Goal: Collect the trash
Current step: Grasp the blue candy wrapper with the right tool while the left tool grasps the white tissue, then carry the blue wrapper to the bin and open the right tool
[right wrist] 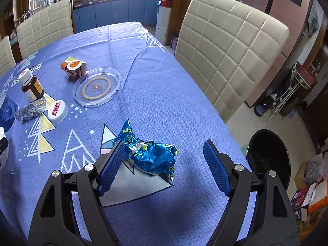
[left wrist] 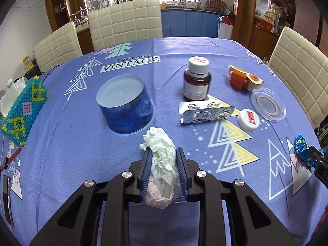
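Left wrist view: my left gripper [left wrist: 162, 160] has its blue ribbed pads nearly together, clamped on a crumpled white paper tissue [left wrist: 162, 164]; it looks lifted just off the purple printed tablecloth [left wrist: 71, 164], near side of the round blue tin with the pale lid [left wrist: 125, 106].

Right wrist view: my right gripper [right wrist: 164, 157] stands wide, nothing pinched. A crumpled blue foil wrapper [right wrist: 151, 155] lies on the cloth between the fingers, against the left pad [right wrist: 111, 164], clear of the other.

Progress, my read: early. One piece is in hand, one is lined up, nothing binned that I can see.

Right of the tin, left to sort:
- bent silver foil blister strip [left wrist: 205, 112]
- loose white bottle cap with red label [left wrist: 248, 120]
- clear round plastic lid [left wrist: 267, 104]
- orange and cream crushed carton [left wrist: 244, 78]
- brown pill bottle with white cap [left wrist: 196, 80], maybe not trash

A black round bin [right wrist: 268, 155] sits on the floor, far to the right of the tin and past the table edge, likely the drop point.
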Tool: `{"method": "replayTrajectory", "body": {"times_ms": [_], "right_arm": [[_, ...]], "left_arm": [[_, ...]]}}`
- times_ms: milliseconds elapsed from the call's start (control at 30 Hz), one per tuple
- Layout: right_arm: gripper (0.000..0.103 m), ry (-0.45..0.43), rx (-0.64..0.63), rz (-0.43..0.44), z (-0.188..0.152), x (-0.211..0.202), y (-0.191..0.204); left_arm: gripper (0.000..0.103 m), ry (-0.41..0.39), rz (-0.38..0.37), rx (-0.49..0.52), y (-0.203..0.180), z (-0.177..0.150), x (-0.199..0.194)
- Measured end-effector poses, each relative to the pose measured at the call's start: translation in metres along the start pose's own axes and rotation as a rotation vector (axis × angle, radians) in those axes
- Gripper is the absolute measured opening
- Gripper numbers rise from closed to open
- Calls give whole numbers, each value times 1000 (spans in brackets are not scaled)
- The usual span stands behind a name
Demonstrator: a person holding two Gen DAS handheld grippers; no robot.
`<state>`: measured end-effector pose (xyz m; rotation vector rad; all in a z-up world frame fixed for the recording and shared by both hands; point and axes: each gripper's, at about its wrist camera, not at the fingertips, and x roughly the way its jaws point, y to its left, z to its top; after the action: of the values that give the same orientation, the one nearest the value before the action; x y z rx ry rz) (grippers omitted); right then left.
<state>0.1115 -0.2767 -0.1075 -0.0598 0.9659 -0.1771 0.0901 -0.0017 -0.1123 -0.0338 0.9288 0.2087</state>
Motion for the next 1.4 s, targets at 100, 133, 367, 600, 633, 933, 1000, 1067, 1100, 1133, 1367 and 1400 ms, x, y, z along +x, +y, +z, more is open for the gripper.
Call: {"method": "replayTrajectory", "body": {"times_ms": [100, 133, 367, 600, 633, 933, 1000, 1067, 1100, 1133, 1367, 1400], "right_arm": [[78, 8, -7, 25, 0, 2, -1], [77, 11, -8, 34, 0, 3, -1], [56, 64, -28, 138, -5, 13, 1], [48, 37, -60, 218, -7, 4, 2], [48, 34, -57, 222, -6, 3, -1], [48, 11, 32, 175, 2, -3, -58], [48, 2, 52, 154, 2, -5, -74], [48, -5, 76, 133, 1, -9, -92], [48, -10, 91, 119, 0, -10, -102], [48, -15, 110, 102, -1, -12, -114], [48, -28, 220, -2, -9, -21, -186], [48, -32, 237, -16, -10, -23, -196]], "left_arm": [[24, 6, -7, 9, -11, 1, 0], [24, 5, -8, 15, -15, 1, 0], [24, 8, -16, 41, -34, 1, -3], [24, 8, -24, 65, -55, 2, -7], [24, 6, -27, 70, -59, 2, -8], [24, -24, -97, 156, -119, 9, -23], [24, -31, -123, 189, -140, 10, -27], [24, -39, -146, 219, -157, 11, -31], [24, -45, -162, 241, -170, 11, -34], [24, -48, -172, 254, -177, 11, -36], [24, -77, -281, 371, -254, 10, -58], [24, -79, -296, 387, -264, 9, -61]]}}
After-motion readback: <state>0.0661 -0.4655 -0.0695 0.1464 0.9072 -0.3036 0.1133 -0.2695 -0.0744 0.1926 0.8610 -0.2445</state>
